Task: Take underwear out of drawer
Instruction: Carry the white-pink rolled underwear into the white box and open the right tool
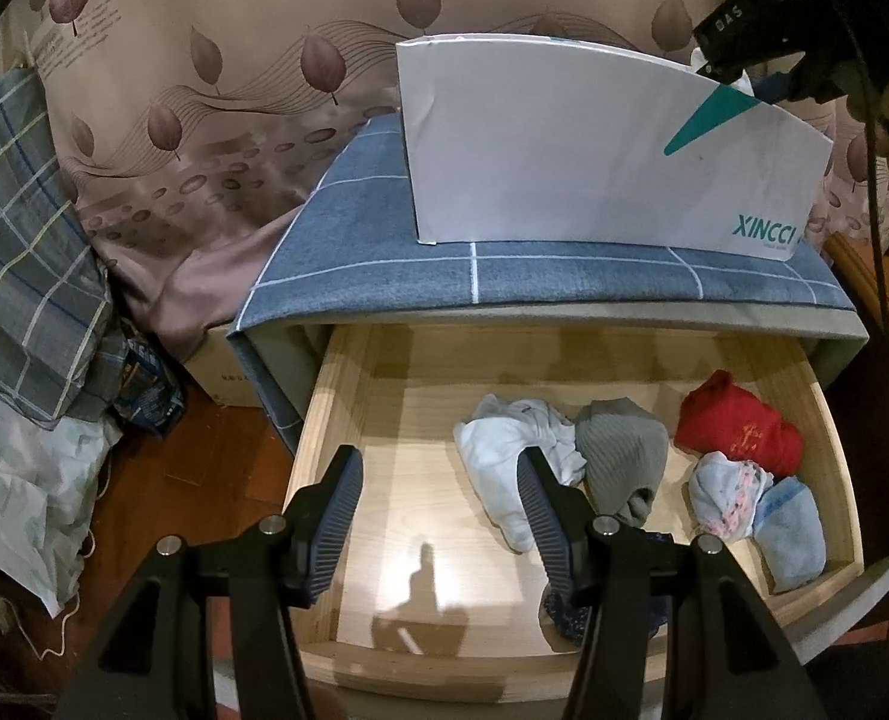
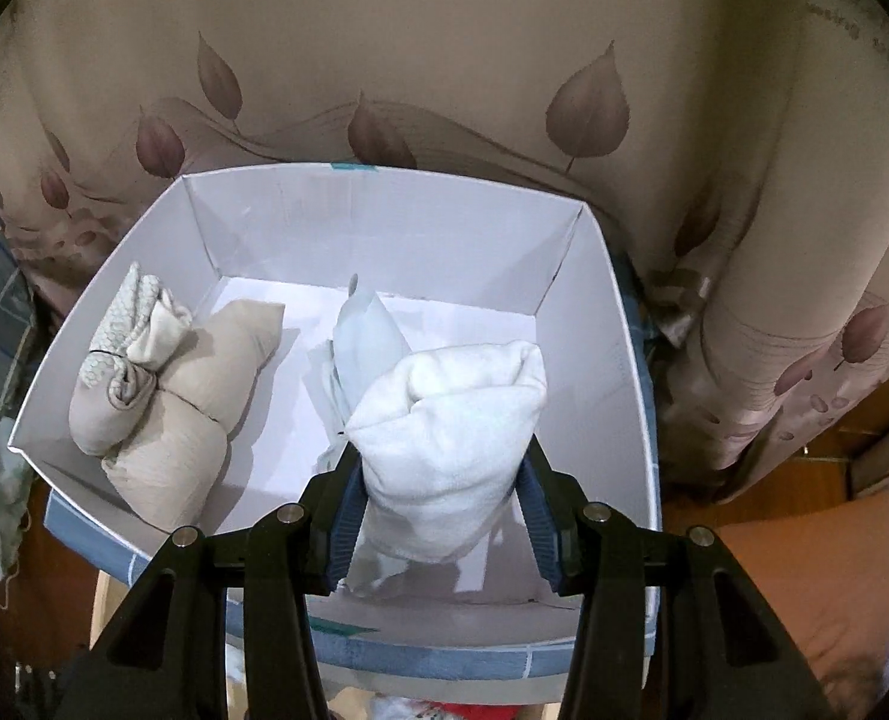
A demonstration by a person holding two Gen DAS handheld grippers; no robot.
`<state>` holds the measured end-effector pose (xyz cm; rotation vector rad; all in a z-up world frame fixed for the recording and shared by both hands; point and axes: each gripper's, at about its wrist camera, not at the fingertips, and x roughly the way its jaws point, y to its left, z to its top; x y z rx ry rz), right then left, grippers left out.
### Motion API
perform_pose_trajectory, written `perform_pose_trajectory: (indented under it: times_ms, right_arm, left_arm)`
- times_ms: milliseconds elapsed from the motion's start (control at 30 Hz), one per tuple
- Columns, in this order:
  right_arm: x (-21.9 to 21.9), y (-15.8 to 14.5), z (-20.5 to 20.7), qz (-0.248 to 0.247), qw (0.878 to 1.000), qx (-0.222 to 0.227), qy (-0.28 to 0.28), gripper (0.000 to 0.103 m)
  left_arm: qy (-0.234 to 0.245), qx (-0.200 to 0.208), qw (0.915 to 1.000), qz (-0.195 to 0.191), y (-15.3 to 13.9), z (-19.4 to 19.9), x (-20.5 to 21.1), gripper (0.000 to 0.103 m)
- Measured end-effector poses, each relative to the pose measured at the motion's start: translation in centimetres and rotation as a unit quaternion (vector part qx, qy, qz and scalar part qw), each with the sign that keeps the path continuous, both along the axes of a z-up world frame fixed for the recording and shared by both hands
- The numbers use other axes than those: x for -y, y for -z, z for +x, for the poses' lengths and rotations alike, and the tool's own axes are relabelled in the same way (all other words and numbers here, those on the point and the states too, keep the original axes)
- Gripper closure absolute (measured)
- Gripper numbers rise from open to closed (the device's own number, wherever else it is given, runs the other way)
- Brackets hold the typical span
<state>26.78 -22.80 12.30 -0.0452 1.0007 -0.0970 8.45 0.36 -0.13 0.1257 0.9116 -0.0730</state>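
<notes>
Right wrist view, right gripper clamping white roll over box; left gripper wide

a beige curtain printed with brown leaves is hung across the back. a reddish-brown wooden floor is seen below it, where plaid bedding and crumpled plastic are heaped at the left.

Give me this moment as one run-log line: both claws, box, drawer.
right claw: shut on white roll, over white box | left claw: open, over drawer | box: beige rolls inside
</notes>
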Motion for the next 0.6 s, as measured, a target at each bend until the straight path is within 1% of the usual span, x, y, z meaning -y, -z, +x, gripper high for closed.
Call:
perform_pose_trajectory:
  times_ms: [333,600]
  right_arm:
    - [-0.30,0.53,0.65,-0.007,1.000,-0.008,0.002,0.057]
    - [-0.72,0.09,0.56,-0.013,1.000,-0.003,-0.003,0.054]
  left_arm:
    - [-0.004,0.002,1.0000,0.000,-0.07,0.04,0.10,0.048]
    - [-0.007,0.002,1.0000,0.001,-0.06,0.05,0.09,0.048]
